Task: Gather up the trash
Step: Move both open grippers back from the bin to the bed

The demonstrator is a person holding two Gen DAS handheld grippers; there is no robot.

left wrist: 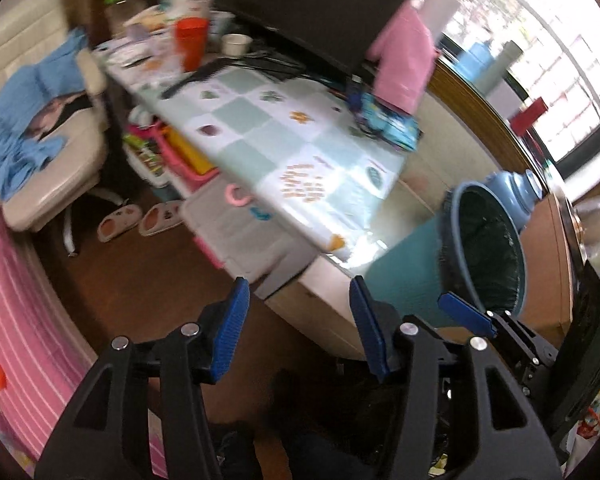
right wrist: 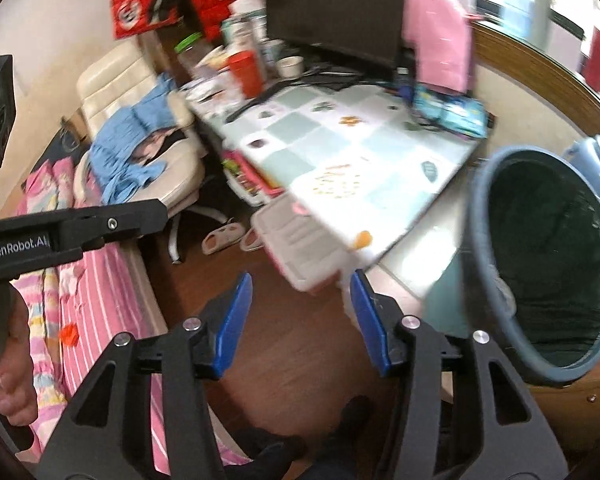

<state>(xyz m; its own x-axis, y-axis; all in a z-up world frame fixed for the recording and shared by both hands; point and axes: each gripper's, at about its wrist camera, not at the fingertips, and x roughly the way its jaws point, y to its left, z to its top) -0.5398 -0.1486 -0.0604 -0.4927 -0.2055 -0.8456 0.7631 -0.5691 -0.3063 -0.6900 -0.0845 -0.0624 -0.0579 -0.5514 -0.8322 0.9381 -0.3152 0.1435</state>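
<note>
A blue trash bin (left wrist: 420,280) with a dark liner stands at the desk's near right corner; it shows large in the right wrist view (right wrist: 484,208). My left gripper (left wrist: 298,312) is open and empty above the brown floor, left of the bin. My right gripper (right wrist: 300,308) is open and empty, close to the bin's rim; one of its fingers (left wrist: 464,314) shows in the left wrist view. A paper cup (left wrist: 236,43) and a red cup (left wrist: 191,42) stand on the cluttered far end of the desk (left wrist: 260,132). Both views are motion-blurred.
A dark monitor (left wrist: 312,8) and pink cloth (left wrist: 404,60) are at the desk's back. A white chair (left wrist: 48,184) with blue clothes stands left, slippers (left wrist: 140,220) below. A plastic bin lid (left wrist: 236,228) is under the desk. A pink striped bed (right wrist: 92,288) is at the left.
</note>
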